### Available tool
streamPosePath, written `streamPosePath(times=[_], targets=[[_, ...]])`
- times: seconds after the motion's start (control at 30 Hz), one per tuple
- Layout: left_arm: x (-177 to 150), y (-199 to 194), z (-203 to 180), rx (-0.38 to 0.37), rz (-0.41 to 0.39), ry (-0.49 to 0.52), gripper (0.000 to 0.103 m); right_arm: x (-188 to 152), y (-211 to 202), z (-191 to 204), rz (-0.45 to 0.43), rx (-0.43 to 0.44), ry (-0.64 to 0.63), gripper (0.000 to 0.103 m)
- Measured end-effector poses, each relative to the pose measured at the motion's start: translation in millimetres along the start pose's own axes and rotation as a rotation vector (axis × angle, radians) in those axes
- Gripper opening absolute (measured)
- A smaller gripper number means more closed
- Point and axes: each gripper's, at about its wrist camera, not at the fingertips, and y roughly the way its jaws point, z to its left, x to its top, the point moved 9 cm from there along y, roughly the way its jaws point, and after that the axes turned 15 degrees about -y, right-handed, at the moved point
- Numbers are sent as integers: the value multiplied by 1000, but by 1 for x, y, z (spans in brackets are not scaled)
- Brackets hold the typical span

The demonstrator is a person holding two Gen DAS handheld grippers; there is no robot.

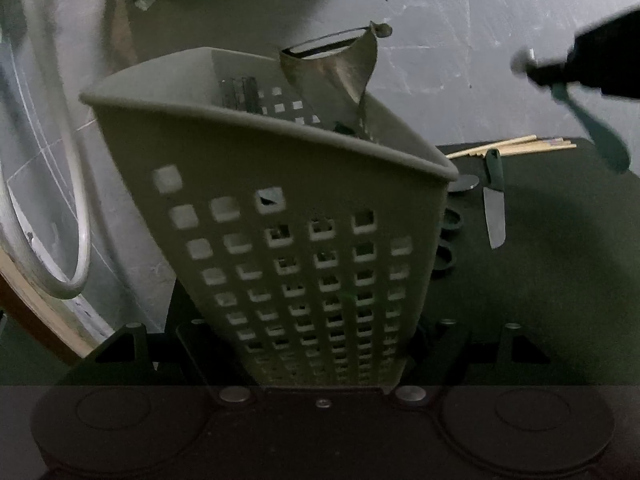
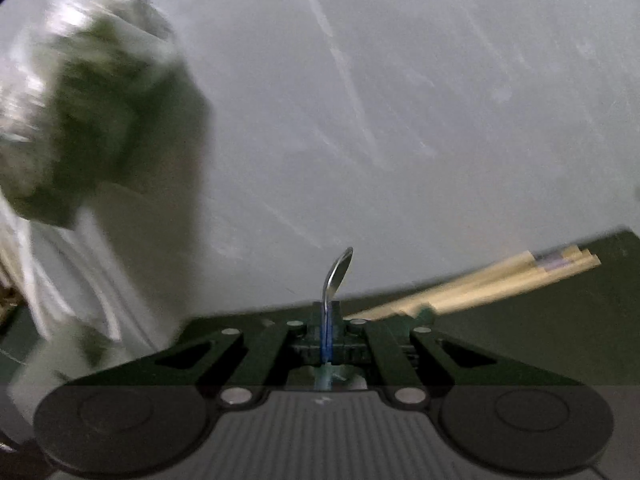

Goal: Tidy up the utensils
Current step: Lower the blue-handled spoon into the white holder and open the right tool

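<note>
My left gripper (image 1: 326, 344) is shut on a beige perforated utensil caddy (image 1: 304, 216) and holds it tilted. A metal spatula (image 1: 340, 64) stands in the caddy. My right gripper (image 2: 329, 332) is shut on a spoon (image 2: 338, 276); its steel bowl sticks up past the fingers. In the left wrist view the right gripper (image 1: 560, 72) hangs at the upper right, the spoon's green handle (image 1: 600, 136) pointing down. A green-handled knife (image 1: 495, 204) and wooden chopsticks (image 1: 516, 146) lie on the dark mat (image 1: 560, 280).
Dark round objects (image 1: 452, 220) lie on the mat just right of the caddy. A white curved rail (image 1: 76, 184) is at the left. The chopsticks (image 2: 480, 284) show at the right wrist view's right, a blurred beige shape (image 2: 100, 128) at its left. Grey wall behind.
</note>
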Motion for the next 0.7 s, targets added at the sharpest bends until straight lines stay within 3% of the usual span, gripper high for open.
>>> streamPosePath(times=[0.47,0.6,0.7], targets=[[-8,-5,9,-24,-37,-30,77,101,-58,123,-274,315,-131,1],[-9,-6,11,-30,-38,-23,77,114,-52,165,-374,378,-171,1],[-8,-6,11,-34,-37,-18,77,109,-26,186,-396,358,-176,1]])
